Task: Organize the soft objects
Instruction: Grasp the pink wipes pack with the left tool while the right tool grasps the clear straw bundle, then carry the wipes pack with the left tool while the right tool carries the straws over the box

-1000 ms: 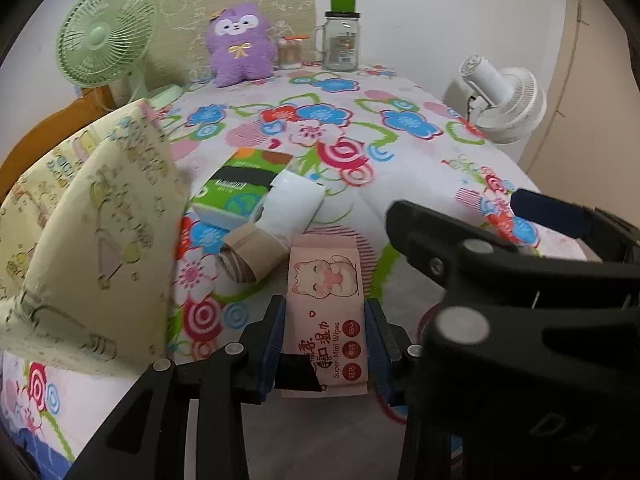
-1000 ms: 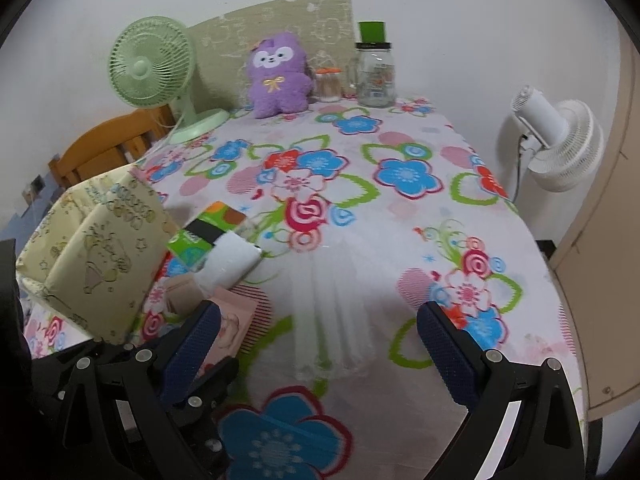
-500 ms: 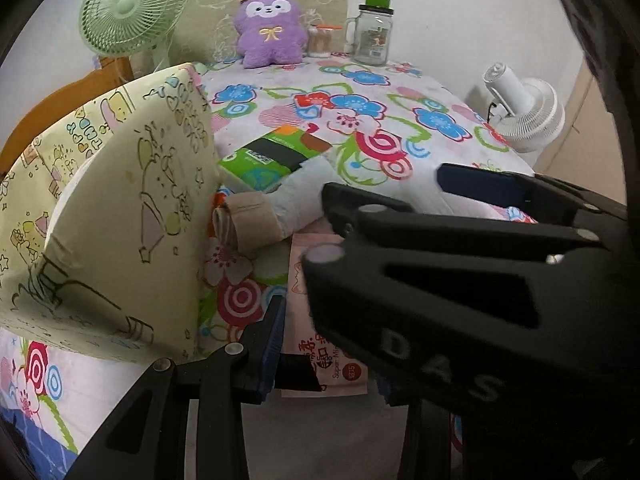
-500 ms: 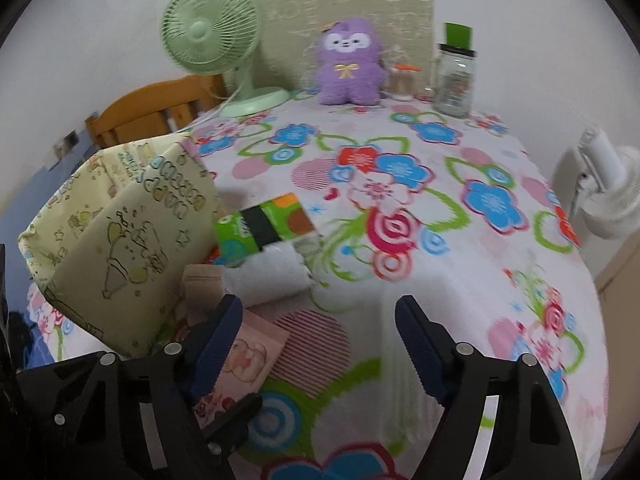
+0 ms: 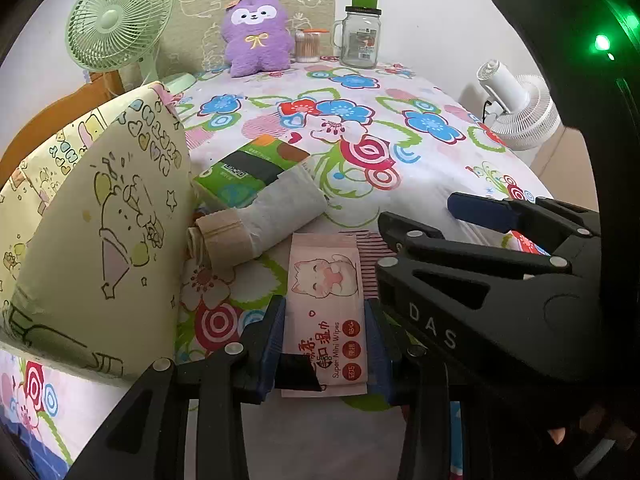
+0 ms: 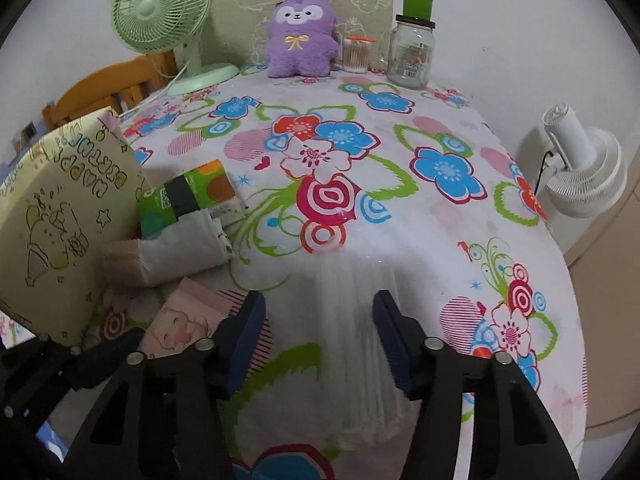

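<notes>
Left gripper (image 5: 326, 344) clamped on flat pink wet-wipes packet (image 5: 326, 300), right gripper (image 6: 318, 336) wide apart over transparent plastic pack (image 6: 352, 344), near yellow gift bag (image 5: 100, 220) at left.

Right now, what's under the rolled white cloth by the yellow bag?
The rolled white cloth lies across a green tissue pack, covering its near end. A beige roll butts its left end. The flowered tablecloth is underneath; anything else beneath is hidden.
</notes>
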The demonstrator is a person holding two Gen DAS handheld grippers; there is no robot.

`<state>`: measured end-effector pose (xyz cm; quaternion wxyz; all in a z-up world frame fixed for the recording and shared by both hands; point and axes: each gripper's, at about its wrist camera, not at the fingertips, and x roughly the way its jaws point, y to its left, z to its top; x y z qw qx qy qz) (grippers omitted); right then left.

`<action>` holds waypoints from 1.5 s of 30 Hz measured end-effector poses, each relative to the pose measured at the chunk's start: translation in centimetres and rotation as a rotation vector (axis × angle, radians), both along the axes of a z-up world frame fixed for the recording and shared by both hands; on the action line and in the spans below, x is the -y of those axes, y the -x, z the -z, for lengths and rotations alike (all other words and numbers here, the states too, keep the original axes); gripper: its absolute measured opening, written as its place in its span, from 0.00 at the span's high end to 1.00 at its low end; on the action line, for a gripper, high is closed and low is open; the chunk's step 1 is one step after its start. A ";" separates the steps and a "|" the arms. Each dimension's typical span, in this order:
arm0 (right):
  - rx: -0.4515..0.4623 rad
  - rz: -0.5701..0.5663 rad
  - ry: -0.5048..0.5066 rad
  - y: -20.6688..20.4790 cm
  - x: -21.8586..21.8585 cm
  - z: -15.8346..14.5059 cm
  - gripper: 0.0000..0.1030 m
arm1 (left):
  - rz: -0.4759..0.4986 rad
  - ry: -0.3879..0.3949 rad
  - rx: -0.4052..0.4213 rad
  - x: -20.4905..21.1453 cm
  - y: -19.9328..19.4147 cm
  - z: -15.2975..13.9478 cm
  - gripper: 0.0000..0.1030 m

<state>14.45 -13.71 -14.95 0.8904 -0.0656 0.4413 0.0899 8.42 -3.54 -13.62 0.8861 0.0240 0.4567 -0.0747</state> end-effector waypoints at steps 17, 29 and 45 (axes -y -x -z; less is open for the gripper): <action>0.014 0.031 -0.018 1.6 1.7 -1.0 0.85 | 0.009 -0.012 0.016 1.3 0.0 -0.5 0.61; 0.071 0.028 -0.045 4.6 1.6 -3.6 0.85 | 0.025 -0.013 0.074 1.9 1.7 -2.6 0.61; 0.152 0.049 -0.049 7.8 1.7 -7.1 0.85 | 0.050 -0.012 0.159 2.1 4.4 -5.9 0.61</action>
